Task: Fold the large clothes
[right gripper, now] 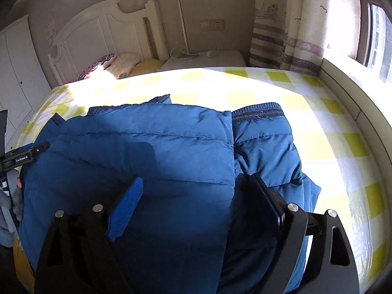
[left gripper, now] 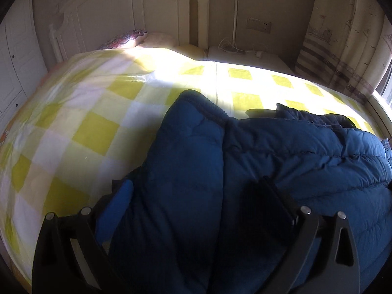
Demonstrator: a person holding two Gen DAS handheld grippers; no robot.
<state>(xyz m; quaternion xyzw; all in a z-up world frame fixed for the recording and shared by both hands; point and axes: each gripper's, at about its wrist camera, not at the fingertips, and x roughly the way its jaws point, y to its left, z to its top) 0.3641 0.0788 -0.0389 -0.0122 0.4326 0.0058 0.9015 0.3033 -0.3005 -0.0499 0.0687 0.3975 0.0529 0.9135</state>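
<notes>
A: What is seen nearest the left camera?

B: The left gripper [left gripper: 193, 196] is seen with its black fingers spread wide, a thick fold of the puffy blue quilted jacket [left gripper: 269, 161] lying between them. Whether the fabric is actually clamped cannot be told.

A: And nearest the right camera?

B: The right gripper [right gripper: 193, 191] is likewise spread, one ribbed blue pad resting on the jacket [right gripper: 147, 147] and the other finger sunk in the crease beside a sleeve. A firm pinch cannot be confirmed there either.

A: Where is the jacket placed?

B: It is laid at the near edge of the bed, on the yellow-and-white checked bedsheet [right gripper: 330, 147], with a dark ribbed knit cuff [right gripper: 257, 112] turned toward the headboard.

A: What is found further back?

B: Sunlit sheet is seen beyond the jacket, then a patterned pillow [right gripper: 98, 67] and a yellow cushion [right gripper: 147, 65] at the head end. Behind these a white carved wooden headboard [right gripper: 107, 36] is set against the wall, with a striped printed curtain [right gripper: 294, 24] hung at the far right corner.
</notes>
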